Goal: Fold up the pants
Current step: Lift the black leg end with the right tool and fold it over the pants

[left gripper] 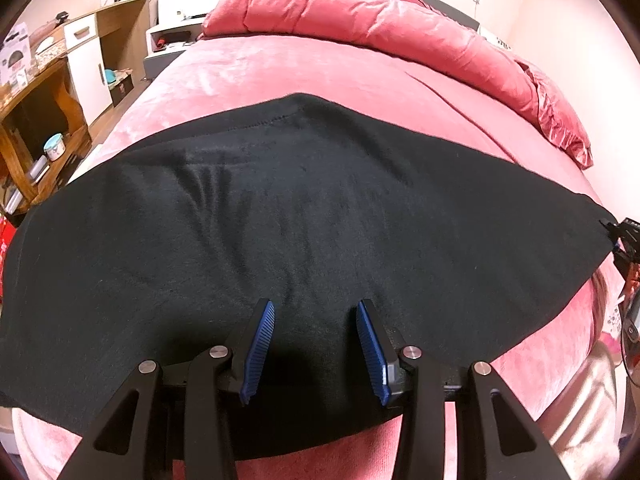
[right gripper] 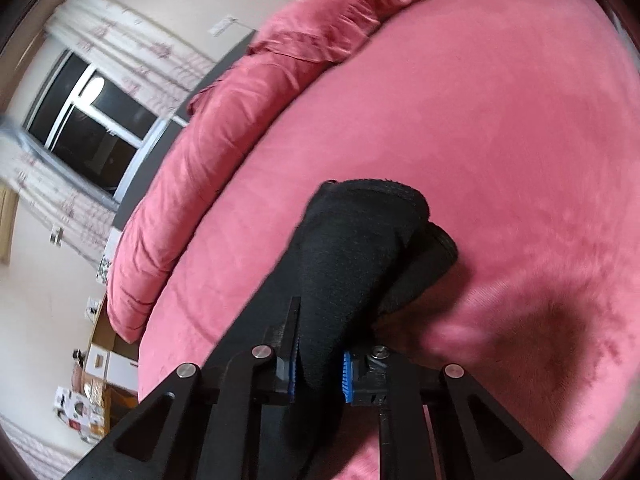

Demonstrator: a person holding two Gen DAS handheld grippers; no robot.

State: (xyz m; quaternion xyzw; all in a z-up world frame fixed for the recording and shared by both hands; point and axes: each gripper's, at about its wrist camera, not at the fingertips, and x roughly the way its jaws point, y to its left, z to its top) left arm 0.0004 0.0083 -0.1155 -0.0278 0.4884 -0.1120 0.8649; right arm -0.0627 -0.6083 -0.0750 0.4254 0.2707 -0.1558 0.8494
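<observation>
A: Broadly, the black, soft fleece-like pants (left gripper: 304, 216) are lying spread across the pink plush bed cover (left gripper: 280, 68), with one end lifted off it. The left gripper (left gripper: 315, 350) is hovering low over the near edge of the cloth, its blue ribbed pads (left gripper: 260, 344) standing apart with nothing between them.

B: And the right gripper (right gripper: 319, 376)?

A: Its jaws are pressing together on a bunched black end of the pants (right gripper: 360, 248), which is drooping over them above the cover.

B: How is the fabric likely behaving?

A: Judging by the drape, it is handling as light, limp and non-slippery; it is probably sagging wherever unsupported. Gripping at a hem or corner edge, pinching through every layer, appears soundest.
</observation>
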